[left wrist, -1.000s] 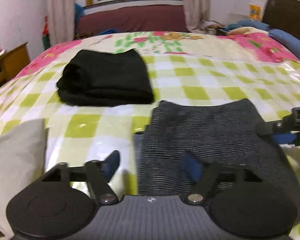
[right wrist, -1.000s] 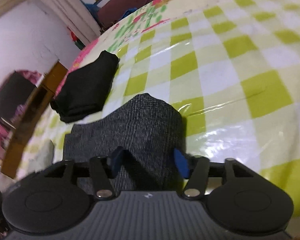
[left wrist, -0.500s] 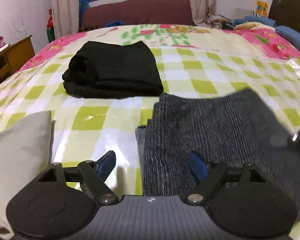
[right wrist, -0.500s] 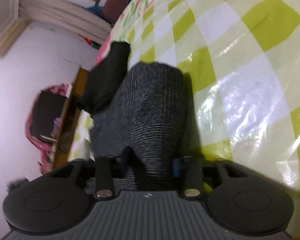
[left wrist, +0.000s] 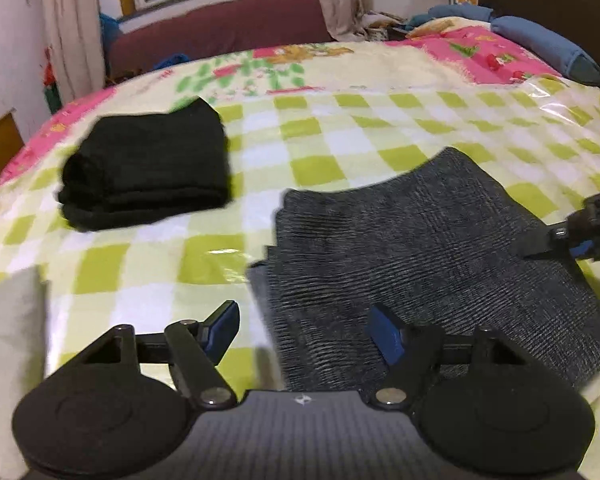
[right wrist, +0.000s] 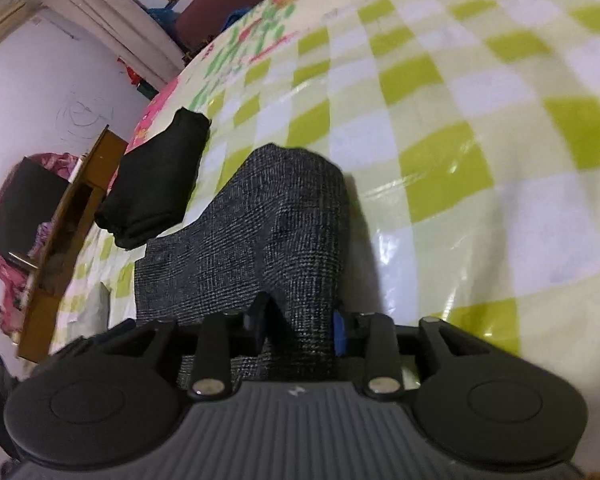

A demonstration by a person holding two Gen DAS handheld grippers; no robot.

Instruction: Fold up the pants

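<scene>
The dark grey folded pants (left wrist: 432, 240) lie on the green-checked bed cover (left wrist: 340, 136). My left gripper (left wrist: 302, 330) is open above the pants' near left edge, with nothing between its blue pads. My right gripper (right wrist: 300, 326) is shut on the right edge of the grey pants (right wrist: 268, 224) and lifts that edge into a raised fold. The right gripper also shows at the right edge of the left wrist view (left wrist: 580, 236), at the pants' right side.
A folded black garment (left wrist: 148, 168) lies on the bed to the far left, also in the right wrist view (right wrist: 156, 184). A pale grey cloth (left wrist: 8, 340) lies near left. A wooden cabinet (right wrist: 68, 216) stands beside the bed. Blue pillows (left wrist: 548, 44) lie far right.
My right gripper closed on the pants' right edge and raised it. My left gripper opened wider and backed slightly off the pants' left edge.
</scene>
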